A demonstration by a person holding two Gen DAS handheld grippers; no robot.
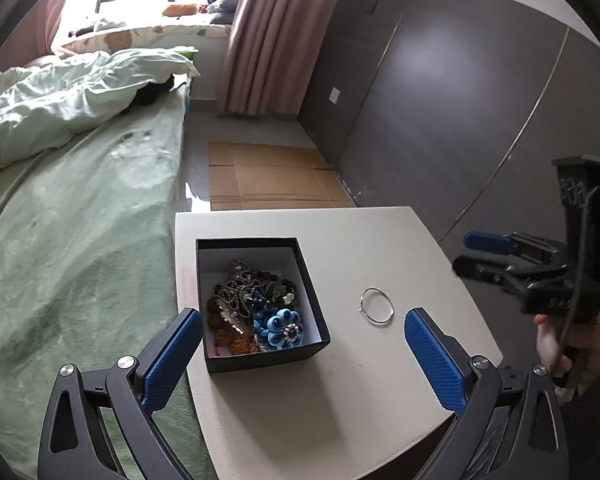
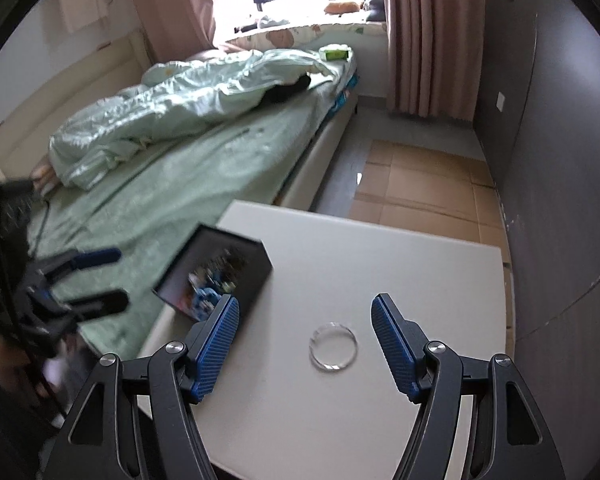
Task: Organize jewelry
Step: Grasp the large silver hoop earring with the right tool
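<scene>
**Bedroom table, one ring left outside the box**

Beside the green bed, the white table is holding your work. You are looking at a thin silver bangle lying flat on the table, alone, near the black box but not touching it. The box is sitting open, full of beads, chains and a blue flower clip.

You are holding the right gripper wide apart, with the bangle lying between its fingers. You are holding the left gripper wide too, close to the box, gripping nothing.

Watch out: the bangle is thin and flat, so the blue pads may be sliding over it or pushing it away. It could roll off the table edge. Bumping the box could tip it toward the bed.
</scene>
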